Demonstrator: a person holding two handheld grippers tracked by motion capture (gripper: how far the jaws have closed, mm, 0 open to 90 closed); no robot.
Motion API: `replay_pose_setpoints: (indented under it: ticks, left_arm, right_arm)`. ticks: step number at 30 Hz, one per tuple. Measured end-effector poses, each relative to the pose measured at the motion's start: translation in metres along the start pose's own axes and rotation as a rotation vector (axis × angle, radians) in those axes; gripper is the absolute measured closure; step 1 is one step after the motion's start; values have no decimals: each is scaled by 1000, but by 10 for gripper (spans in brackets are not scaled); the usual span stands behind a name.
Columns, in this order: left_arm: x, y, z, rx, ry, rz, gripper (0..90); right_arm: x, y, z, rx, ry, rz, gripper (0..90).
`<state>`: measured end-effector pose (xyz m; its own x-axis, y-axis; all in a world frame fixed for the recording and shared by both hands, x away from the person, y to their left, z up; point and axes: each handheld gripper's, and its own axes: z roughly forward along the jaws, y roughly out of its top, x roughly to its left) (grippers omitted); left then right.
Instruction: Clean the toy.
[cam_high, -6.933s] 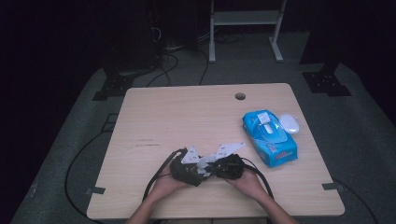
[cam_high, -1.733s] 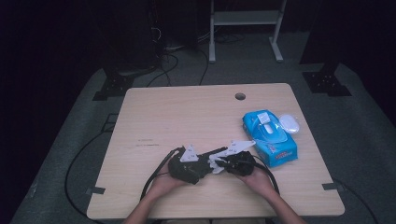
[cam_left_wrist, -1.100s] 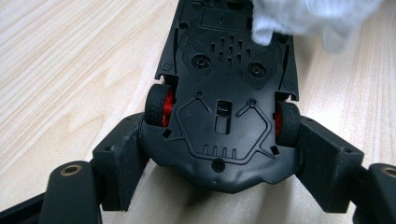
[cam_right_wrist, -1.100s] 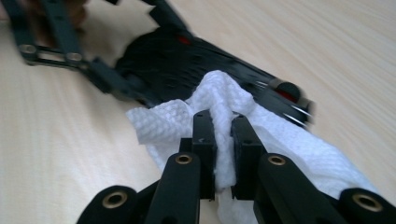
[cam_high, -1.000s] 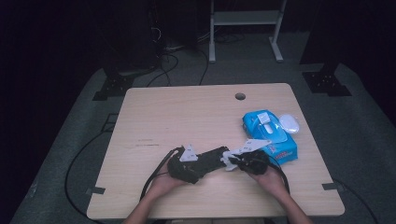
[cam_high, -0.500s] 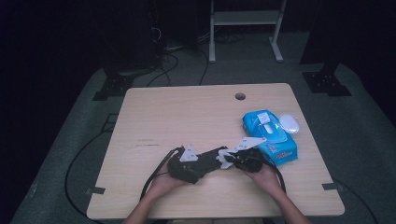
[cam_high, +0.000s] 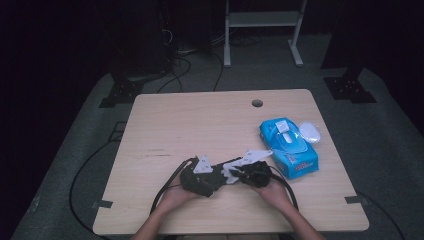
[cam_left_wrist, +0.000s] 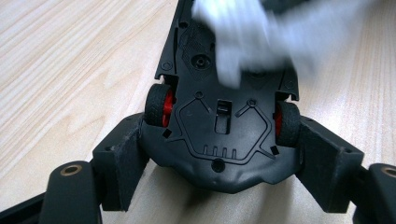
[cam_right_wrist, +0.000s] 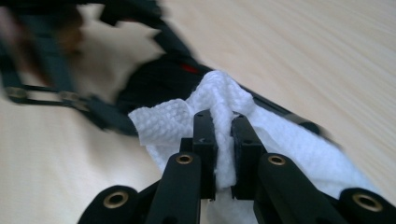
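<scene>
A black toy car with red-hubbed wheels lies upside down between the jaws of my left gripper, which is shut on its rear end. In the high view the left gripper sits near the table's front middle. My right gripper is shut on a white wet wipe and presses it onto the car's underside. The wipe shows blurred over the car's front half in the left gripper view. In the high view the right gripper meets the left one.
A blue pack of wipes lies to the right on the wooden table, with a white computer mouse beside it. A cable hole sits near the far edge. Cables trail off the front left.
My right gripper went to the blue pack, then came back left with the wipe to the car. The left gripper has held still with the car.
</scene>
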<state>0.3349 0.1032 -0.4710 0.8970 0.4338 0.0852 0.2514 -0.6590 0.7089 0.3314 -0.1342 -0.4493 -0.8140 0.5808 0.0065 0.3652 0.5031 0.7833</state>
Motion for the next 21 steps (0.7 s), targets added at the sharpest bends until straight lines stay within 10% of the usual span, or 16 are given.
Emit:
replay_pose_setpoints:
  ticks: [4,21]
  left_arm:
    - [0,0,0,1,-3,-3,240]
    - [0,0,0,-1,-5,5,240]
  right_arm:
    - [-21,-9,-13,6,-77,42,824]
    - [-31,-13,-17,0,-76,100,822]
